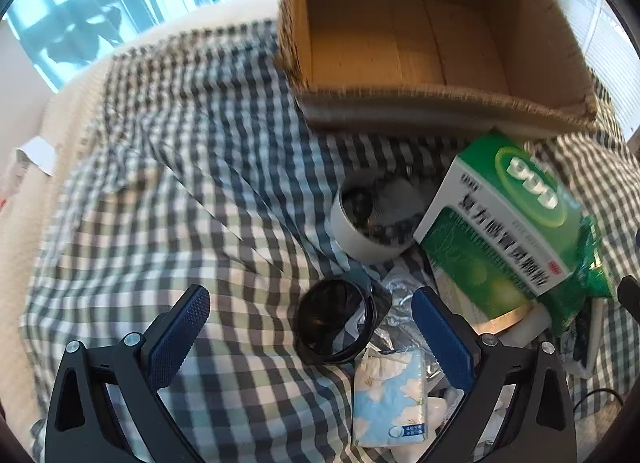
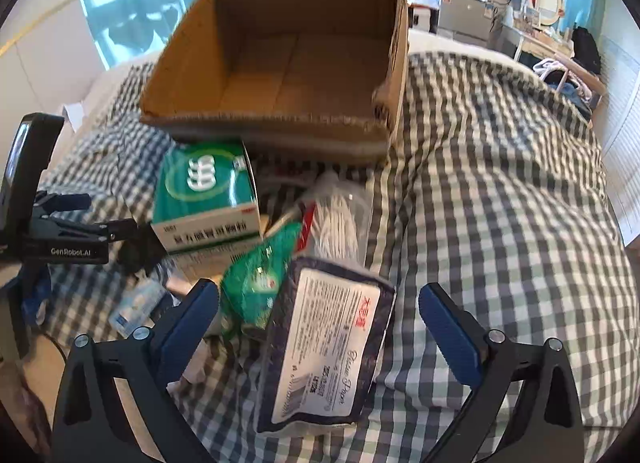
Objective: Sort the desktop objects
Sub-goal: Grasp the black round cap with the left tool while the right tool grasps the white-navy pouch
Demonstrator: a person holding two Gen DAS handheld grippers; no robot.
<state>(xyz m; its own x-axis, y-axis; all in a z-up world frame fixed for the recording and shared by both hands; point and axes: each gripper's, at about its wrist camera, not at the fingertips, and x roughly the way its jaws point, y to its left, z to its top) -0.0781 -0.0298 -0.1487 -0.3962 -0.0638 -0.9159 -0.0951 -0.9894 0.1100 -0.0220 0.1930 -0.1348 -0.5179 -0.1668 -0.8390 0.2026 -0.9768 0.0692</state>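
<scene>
Both sets of jaws stand wide apart and grip nothing. The left gripper points down at a checked cloth, with a black ring lying between its fingers and touching neither. Just beyond the ring lies a white tape roll, and nearer the camera a flowered tissue pack. To the right, a green medicine box leans on the pile just in front of the empty cardboard box, which sits at the far edge of the heap. The right gripper hovers over a dark-edged tissue packet, which lies between its fingers; a green foil bag is at its left and a clear bag of white strands beyond. The tissue packet is judged light, soft and slick in its wrapper; take it across the short width at mid-length, closing gently so it does not bulge out. The black ring is judged stiff and light; pinch its wall rather than span it. Items beneath the medicine box and foil bag are hidden. Motion blur smears the printing, and what lies inside the tape roll cannot be made out.
</scene>
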